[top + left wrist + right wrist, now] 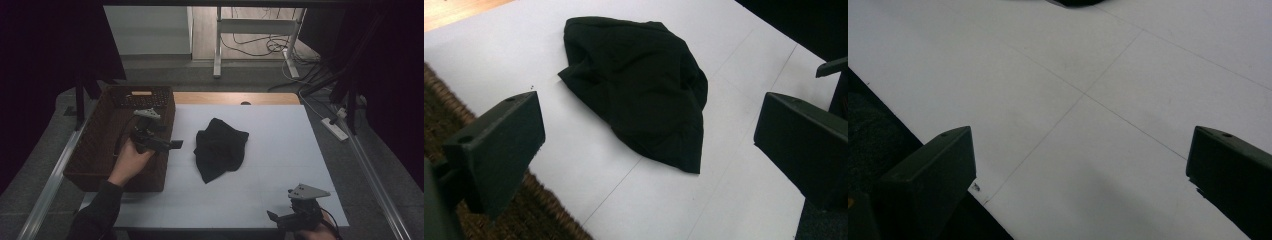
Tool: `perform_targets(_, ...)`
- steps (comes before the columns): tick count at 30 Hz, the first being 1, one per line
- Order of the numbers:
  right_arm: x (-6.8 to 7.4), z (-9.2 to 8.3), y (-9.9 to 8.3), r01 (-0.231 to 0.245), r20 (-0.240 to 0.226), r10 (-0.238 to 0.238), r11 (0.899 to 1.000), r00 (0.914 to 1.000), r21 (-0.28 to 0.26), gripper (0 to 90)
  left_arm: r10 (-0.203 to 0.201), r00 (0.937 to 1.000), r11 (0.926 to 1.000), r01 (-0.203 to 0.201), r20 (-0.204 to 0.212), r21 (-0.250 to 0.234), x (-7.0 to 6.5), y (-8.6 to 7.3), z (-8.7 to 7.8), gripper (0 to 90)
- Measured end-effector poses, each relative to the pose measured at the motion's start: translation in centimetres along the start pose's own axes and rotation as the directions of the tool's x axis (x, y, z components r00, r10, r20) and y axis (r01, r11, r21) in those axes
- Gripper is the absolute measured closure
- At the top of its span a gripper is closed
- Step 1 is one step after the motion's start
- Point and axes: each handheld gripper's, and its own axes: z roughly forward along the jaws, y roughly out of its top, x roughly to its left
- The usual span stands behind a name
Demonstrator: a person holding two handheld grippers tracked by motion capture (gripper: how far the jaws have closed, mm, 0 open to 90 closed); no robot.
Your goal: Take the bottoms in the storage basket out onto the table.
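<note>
The right tool hangs over the white surface with its two black jaws spread wide and nothing between them. Thin seam lines cross on the surface just beyond the jaws. A scrap of black cloth shows at the surface's far side.

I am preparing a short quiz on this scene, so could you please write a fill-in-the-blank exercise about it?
1. The crumpled black cloth lies on the ____ table surface.
2. The left gripper hovers over the rim of the brown woven ____, beside the cloth.
3. The jaws of the right gripper stand ____, with nothing between them.
4. The cloth is touched by ____ gripper.

Missing words: white; basket; open; neither
</note>
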Motion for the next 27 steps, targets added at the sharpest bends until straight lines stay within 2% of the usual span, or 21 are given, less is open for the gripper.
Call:
perform_targets(9,0.0,0.0,0.0,0.0,0.001,0.0,1.0,1.0,0.002,0.0,-0.006,0.9998,0.9999,0.006,-0.021,-0.014,0.1,-1.5,-1.1,0.8)
perform_targets(14,0.0,0.0,0.0,0.002,0.001,-0.002,1.0,1.0,0.002,0.0,-0.004,0.9992,1.0,0.004,-0.041,-0.007,0.1,-2.0,-1.5,0.9)
perform_targets(16,0.0,0.0,0.0,0.003,0.003,-0.003,1.0,1.0,0.001,0.0,-0.005,0.9993,0.9999,0.005,-0.038,-0.01,0.0,-2.3,-1.6,0.9)
perform_targets(21,0.0,-0.1,0.0,-0.002,0.002,0.002,1.0,1.0,-0.004,0.0,0.011,0.9981,0.9999,-0.011,-0.061,-0.001,-0.4,-2.9,-2.0,0.8)
perform_targets(27,-0.1,-0.2,0.0,-0.01,0.001,0.01,1.0,1.0,-0.015,0.0,0.003,0.998,1.0,-0.003,-0.063,-0.005,-0.6,-3.8,-2.6,0.6)
